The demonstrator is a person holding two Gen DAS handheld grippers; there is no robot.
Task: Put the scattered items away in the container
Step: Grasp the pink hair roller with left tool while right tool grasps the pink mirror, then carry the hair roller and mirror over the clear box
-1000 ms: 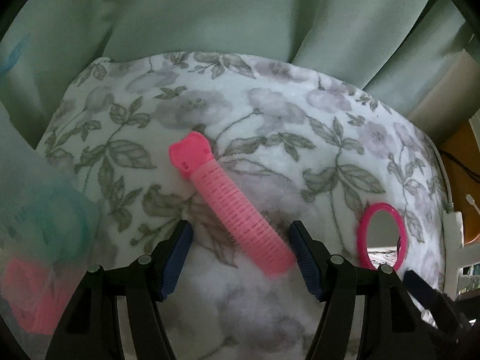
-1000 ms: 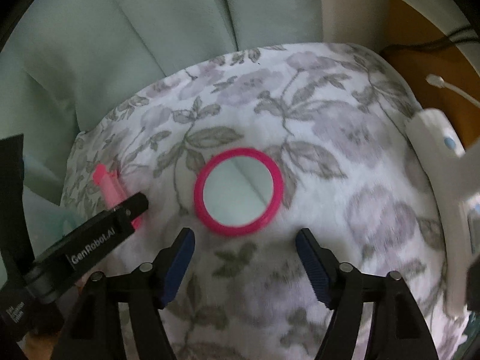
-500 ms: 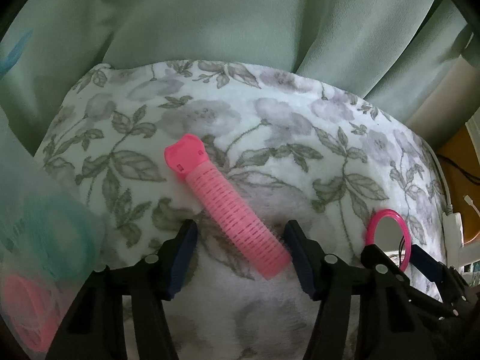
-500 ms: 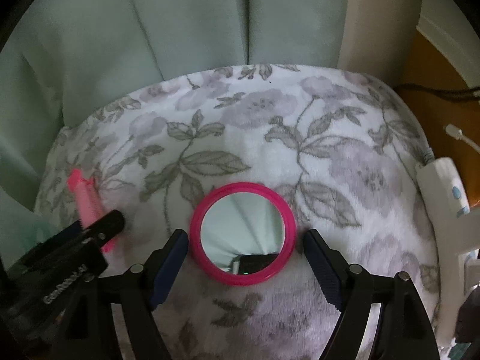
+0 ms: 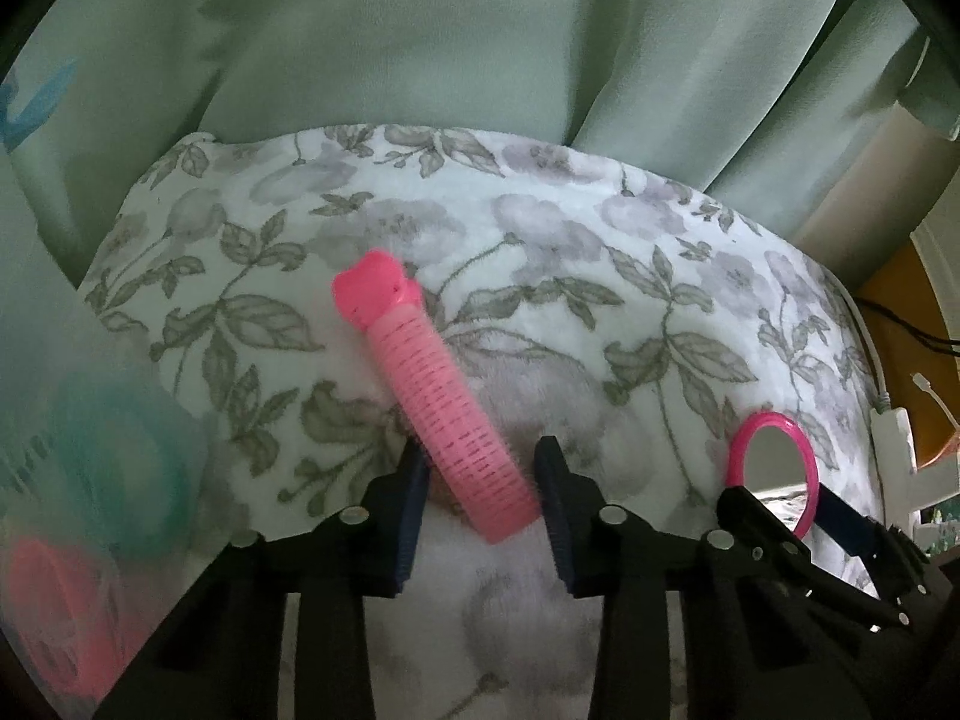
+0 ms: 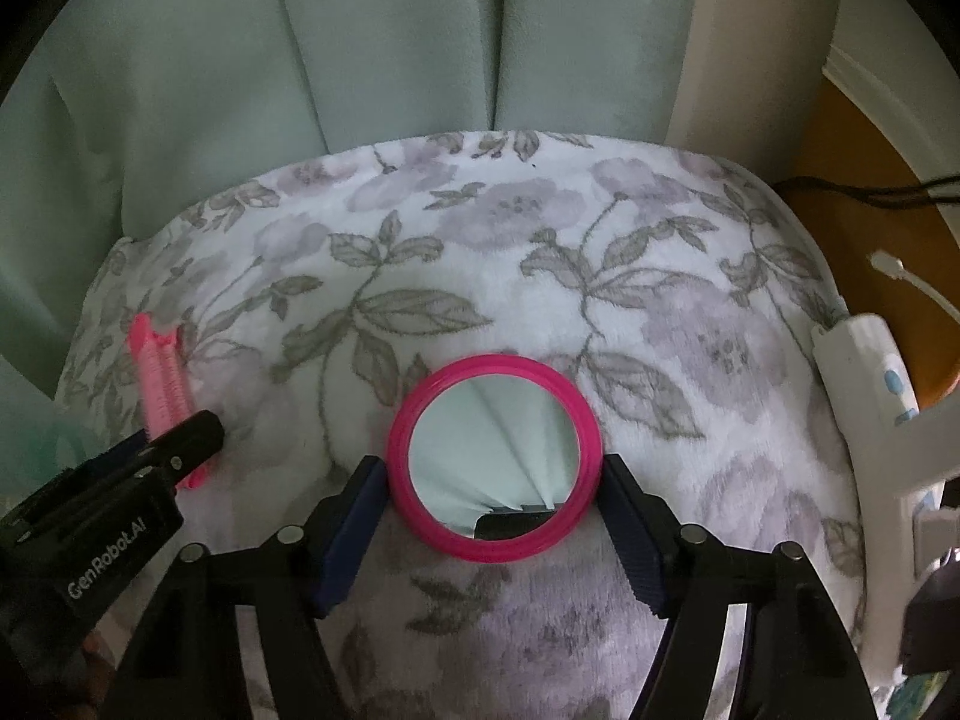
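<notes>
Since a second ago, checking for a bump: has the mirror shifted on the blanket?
No. The mirror lies by the same grey leaf on the blanket.

A fuzzy white floral fleece blanket (image 6: 540,276) carries a ribbed pink plastic hair roller (image 5: 444,408) and a round pink-rimmed glossy mirror (image 6: 493,461); behind, matt pale-green cloth curtain (image 6: 360,48), apparently smooth.

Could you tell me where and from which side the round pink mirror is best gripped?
Grip the pink mirror across its rim, pads on opposite outer edges, coming steeply from above. It lies flat on the floral blanket, so only the raised rim offers purchase. The right gripper already straddles it, jaws closing.
</notes>
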